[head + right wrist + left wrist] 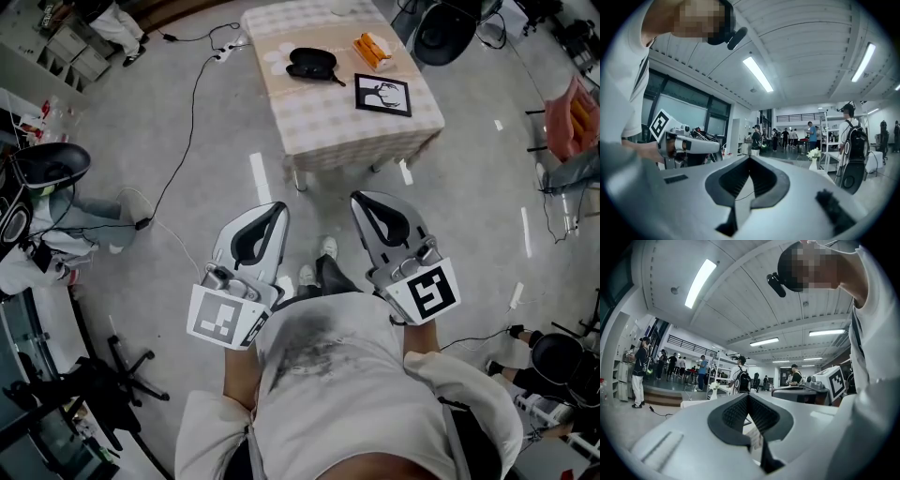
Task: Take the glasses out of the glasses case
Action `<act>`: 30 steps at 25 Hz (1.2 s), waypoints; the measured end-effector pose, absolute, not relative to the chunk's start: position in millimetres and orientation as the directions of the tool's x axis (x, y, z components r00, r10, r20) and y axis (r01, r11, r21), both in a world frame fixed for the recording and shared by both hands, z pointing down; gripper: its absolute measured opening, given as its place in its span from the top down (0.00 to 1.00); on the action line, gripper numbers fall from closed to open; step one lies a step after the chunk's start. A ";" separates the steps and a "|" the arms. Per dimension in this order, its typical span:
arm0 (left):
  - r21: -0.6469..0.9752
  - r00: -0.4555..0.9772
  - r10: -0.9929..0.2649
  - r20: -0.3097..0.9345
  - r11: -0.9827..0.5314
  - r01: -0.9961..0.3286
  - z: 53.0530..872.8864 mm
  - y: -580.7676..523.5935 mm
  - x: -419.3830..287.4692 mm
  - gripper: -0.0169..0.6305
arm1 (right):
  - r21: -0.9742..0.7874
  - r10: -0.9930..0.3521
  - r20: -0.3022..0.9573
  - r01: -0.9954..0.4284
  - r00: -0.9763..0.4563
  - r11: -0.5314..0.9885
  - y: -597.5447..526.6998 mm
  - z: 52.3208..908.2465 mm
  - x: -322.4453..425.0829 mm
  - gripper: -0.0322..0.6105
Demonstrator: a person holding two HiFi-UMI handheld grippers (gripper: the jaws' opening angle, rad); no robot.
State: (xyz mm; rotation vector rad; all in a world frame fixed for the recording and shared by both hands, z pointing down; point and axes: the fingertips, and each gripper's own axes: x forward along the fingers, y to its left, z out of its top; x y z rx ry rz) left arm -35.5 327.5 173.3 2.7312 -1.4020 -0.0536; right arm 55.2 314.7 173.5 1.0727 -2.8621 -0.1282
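Observation:
The black glasses case (312, 64) lies closed on the small table with a checked cloth (319, 131) at the top of the head view. Both grippers hang level in front of the person's chest, well short of the table. My left gripper (279, 208) has its jaws together at the tips with nothing between them, as its own view also shows (748, 395). My right gripper (358, 199) is likewise shut and empty (749, 157). The case does not show in either gripper view.
An orange packet (372, 50) and a black framed picture (382, 95) share the table with the case. A cable (192, 112) runs over the grey floor to the left, near an office chair (52, 164). Several people stand far off (701, 373).

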 end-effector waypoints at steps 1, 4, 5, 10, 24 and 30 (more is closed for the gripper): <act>0.079 0.580 -0.815 0.001 -0.578 -0.812 173.5 324.1 -34.6 0.97 | 0.107 -0.655 0.046 -0.649 -0.754 0.754 311.1 173.5 56.1 0.92; 0.079 0.572 -0.820 0.004 -0.570 -0.818 174.1 313.2 -32.4 0.97 | 0.106 -0.647 0.044 -0.640 -0.761 0.761 299.2 173.1 58.1 0.92; 0.079 0.569 -0.822 0.004 -0.567 -0.820 174.1 309.5 -32.1 0.97 | 0.106 -0.644 0.043 -0.637 -0.764 0.763 295.1 173.0 58.4 0.92; 0.074 0.558 -0.830 0.004 -0.556 -0.828 174.1 290.0 -26.3 0.97 | 0.109 -0.625 0.041 -0.618 -0.779 0.778 275.3 174.3 62.6 0.92; 0.074 0.518 -0.855 0.021 -0.515 -0.854 172.1 243.8 5.0 0.97 | 0.091 -0.590 0.022 -0.586 -0.807 0.805 224.8 171.2 91.4 0.92; 0.082 0.513 -0.857 0.033 -0.510 -0.856 176.2 228.5 12.9 0.97 | 0.092 -0.581 0.033 -0.576 -0.813 0.812 208.8 174.2 98.0 0.92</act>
